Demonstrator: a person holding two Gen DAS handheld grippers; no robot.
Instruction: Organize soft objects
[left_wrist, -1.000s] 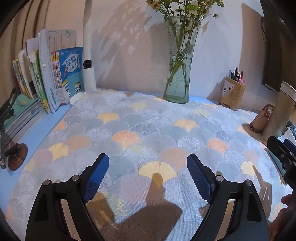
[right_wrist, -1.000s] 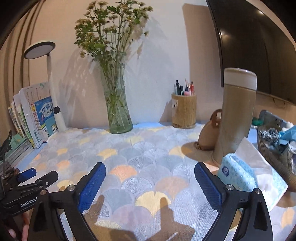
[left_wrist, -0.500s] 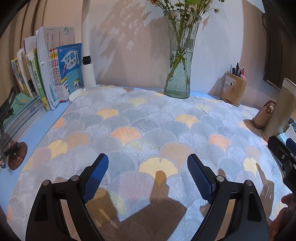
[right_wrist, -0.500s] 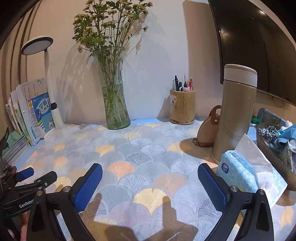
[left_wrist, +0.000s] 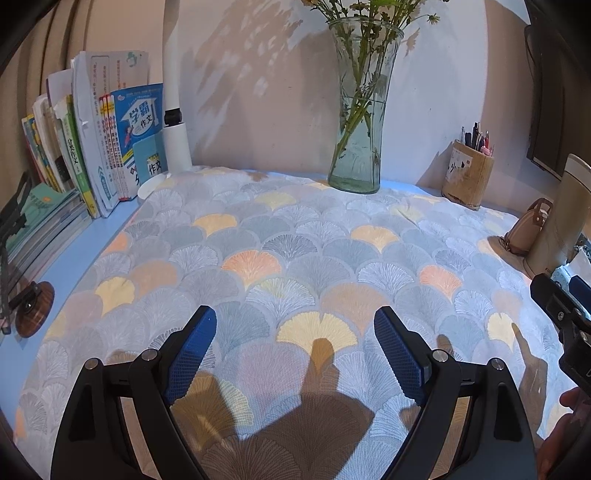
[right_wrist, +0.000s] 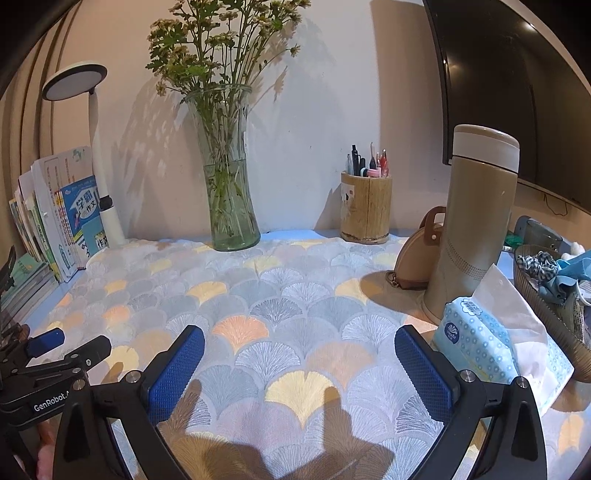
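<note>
The left gripper (left_wrist: 295, 349) and the right gripper (right_wrist: 300, 363) are both hovering with jaws spread wide and holding nothing, over the ginkgo-patterned cloth (right_wrist: 280, 295) that is covering the tabletop. A broad bare stretch of cloth is lying ahead of both. At the right edge a tissue pack (right_wrist: 476, 343) is sitting beside a thermos (right_wrist: 476, 221), with a basket (right_wrist: 546, 317) of crumpled fabrics (right_wrist: 554, 273) beyond. Books (left_wrist: 92, 147) are lining the left edge; a glass vase (left_wrist: 360, 122) is standing at the back.

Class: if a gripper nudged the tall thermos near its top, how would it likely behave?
The thermos is tall on a narrow base, so it would probably tip rather than slide. The patterned cloth beneath may bunch. It might fall onto the tissue pack beside it.
</note>
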